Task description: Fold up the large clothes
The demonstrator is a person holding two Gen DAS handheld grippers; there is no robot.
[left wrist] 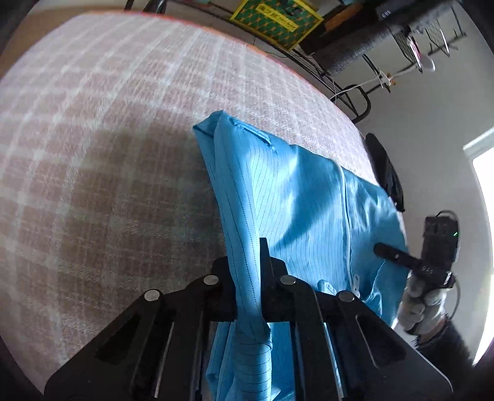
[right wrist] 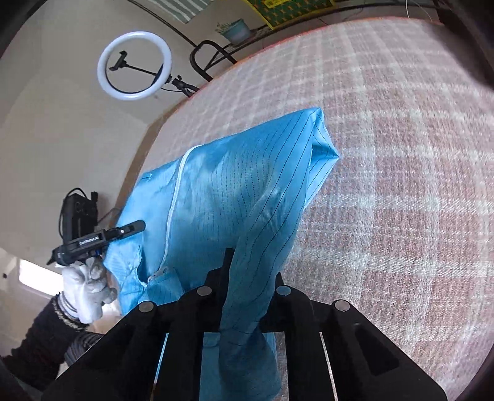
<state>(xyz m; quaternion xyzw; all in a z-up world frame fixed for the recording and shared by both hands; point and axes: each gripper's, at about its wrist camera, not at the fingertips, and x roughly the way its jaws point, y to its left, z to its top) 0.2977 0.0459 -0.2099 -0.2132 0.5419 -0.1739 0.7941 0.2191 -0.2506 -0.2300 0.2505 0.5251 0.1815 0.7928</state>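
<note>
While both my hands are raised over the bed, each of my tongs is clamped on the blue garment. My left gripper has its two black fingers pinched nearly together on a gathered ridge of the cloth, which runs up between them and spills down behind the jaws. My right gripper does the same on its own side: the fingers are narrow, with a bunched fold of the striped fabric squeezed between them. From the left wrist view I see my right hand, gloved in white, holding its tool at the garment's far edge; from the right wrist view my gloved left hand grips its tool likewise. The garment hangs stretched between the two grips, its white zipper running down the middle, and its lower end trails onto the pink checked blanket covering the bed. Beyond the bed's edge stand a ring light and a small potted plant.
</note>
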